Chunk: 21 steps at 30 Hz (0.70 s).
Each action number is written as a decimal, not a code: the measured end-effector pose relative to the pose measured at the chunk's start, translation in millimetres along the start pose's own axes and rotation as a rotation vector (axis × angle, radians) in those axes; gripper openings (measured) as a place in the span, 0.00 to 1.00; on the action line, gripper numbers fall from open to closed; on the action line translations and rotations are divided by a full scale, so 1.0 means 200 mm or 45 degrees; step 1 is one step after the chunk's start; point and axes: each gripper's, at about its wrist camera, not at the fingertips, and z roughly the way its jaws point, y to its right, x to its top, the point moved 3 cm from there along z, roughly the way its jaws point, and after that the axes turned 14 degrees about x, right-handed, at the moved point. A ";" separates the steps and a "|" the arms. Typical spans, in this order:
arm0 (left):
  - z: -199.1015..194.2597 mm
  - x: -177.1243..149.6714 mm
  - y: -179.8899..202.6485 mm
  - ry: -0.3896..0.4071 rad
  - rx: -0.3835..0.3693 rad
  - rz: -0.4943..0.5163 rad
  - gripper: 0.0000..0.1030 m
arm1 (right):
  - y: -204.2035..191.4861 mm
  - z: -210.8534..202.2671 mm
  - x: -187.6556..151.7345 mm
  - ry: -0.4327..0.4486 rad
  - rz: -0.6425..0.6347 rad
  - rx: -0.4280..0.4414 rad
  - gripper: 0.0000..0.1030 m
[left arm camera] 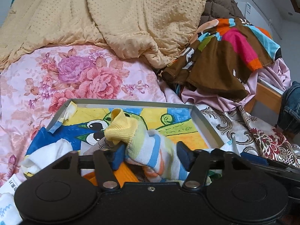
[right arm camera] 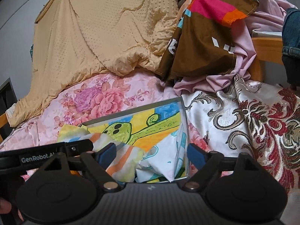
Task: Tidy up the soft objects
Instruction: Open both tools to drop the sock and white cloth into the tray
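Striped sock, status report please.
Left hand-held gripper open around striped sock, over box. Right hand-held gripper open, empty. Nothing blocking.

A pastel-striped sock with a yellow cuff [left arm camera: 142, 146] lies in a grey-walled box lined with a cartoon drawing [left arm camera: 198, 116]; the bedsheet [left arm camera: 78, 75] bears pink roses.

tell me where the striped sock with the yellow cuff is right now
In the left wrist view the striped sock lies between the open left gripper's blue pads, over the near edge of the cartoon-printed box, which rests on the floral bedsheet.
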 end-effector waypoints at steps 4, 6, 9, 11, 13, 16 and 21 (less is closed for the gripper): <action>-0.04 0.01 -0.01 0.003 0.013 0.002 0.75 | 0.00 -0.05 0.01 0.010 -0.004 -0.006 0.93; -0.06 0.01 -0.03 0.009 0.030 -0.003 0.80 | -0.01 -0.08 0.01 0.014 -0.007 -0.014 0.95; -0.11 0.01 -0.05 0.022 0.053 -0.015 0.84 | -0.02 -0.14 0.02 0.023 0.011 -0.022 0.99; -0.15 0.02 -0.07 0.034 0.068 -0.021 0.88 | -0.04 -0.19 0.03 0.037 0.029 -0.007 1.00; -0.20 0.02 -0.08 0.043 0.069 -0.028 0.88 | -0.07 -0.25 0.05 0.049 0.036 -0.011 1.00; -0.29 0.03 -0.10 0.064 0.072 -0.027 0.89 | -0.12 -0.33 0.07 0.063 0.028 -0.012 1.00; -0.51 0.06 -0.11 0.141 0.059 -0.023 0.96 | -0.24 -0.49 0.10 0.081 -0.022 0.009 1.00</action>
